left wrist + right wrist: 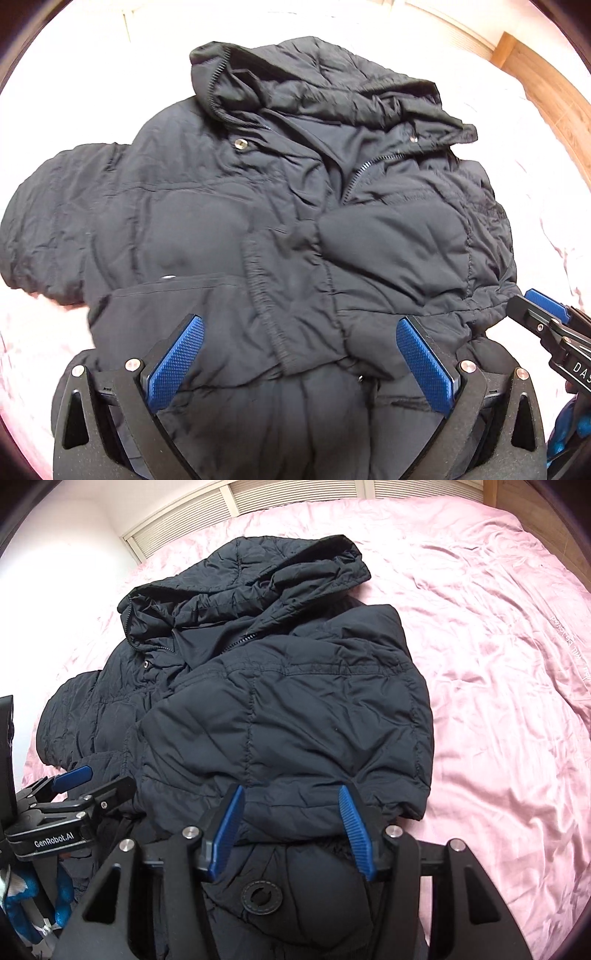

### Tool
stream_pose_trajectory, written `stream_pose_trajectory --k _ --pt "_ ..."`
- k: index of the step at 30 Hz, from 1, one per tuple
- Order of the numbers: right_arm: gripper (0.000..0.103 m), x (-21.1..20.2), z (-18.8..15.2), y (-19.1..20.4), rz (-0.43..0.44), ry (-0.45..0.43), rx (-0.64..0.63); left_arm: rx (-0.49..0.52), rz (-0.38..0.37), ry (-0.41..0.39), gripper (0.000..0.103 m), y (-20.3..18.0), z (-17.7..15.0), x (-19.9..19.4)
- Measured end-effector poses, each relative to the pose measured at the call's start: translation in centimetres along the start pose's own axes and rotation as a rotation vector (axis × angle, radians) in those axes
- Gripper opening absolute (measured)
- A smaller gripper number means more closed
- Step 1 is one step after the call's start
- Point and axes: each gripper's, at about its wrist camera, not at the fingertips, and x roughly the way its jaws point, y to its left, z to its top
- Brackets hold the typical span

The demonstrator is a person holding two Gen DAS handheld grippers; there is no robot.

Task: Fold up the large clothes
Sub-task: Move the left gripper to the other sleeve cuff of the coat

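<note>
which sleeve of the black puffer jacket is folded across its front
The sleeve on the right gripper's side lies folded over the chest; the other sleeve sticks out onto the pink sheet.

Pink-sheeted bed (pixel 480 627) — black jacket (pixel 295 701) on it.

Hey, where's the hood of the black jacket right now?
The hood lies at the far end of the black jacket, bunched on the pink bedsheet toward the slatted wall; in both wrist views it sits top centre, beyond the open zipper.

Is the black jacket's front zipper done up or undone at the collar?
Undone at the collar: the black jacket shows zipper teeth running alone along one parted edge below the hood. Lower down, folds hide it.
</note>
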Motion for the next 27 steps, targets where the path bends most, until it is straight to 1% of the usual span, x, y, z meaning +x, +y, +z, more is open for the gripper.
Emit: stream_pose_trajectory --k 8,15,22,27 --pt "0.053 -4.9 -0.9 2.8 -0.02 -0.031 -0.016 -0.034 0.003 -0.049 0.102 4.7 -1.0 -4.8" --pt "0.053 -8.5 -1.4 4.7 -0.03 -0.049 -0.01 -0.059 0.016 -0.062 0.102 9.5 -2.3 -8.0" --pt "0.053 -10.6 -2.1 6.4 -0.05 -0.046 0.002 -0.11 0.031 -0.062 0.102 15.1 -3.5 -9.7" --pt "0.053 -11.5 -2.6 7.8 -0.072 -0.036 -0.003 -0.141 0.068 -0.076 0.102 19.0 -4.1 -10.3"
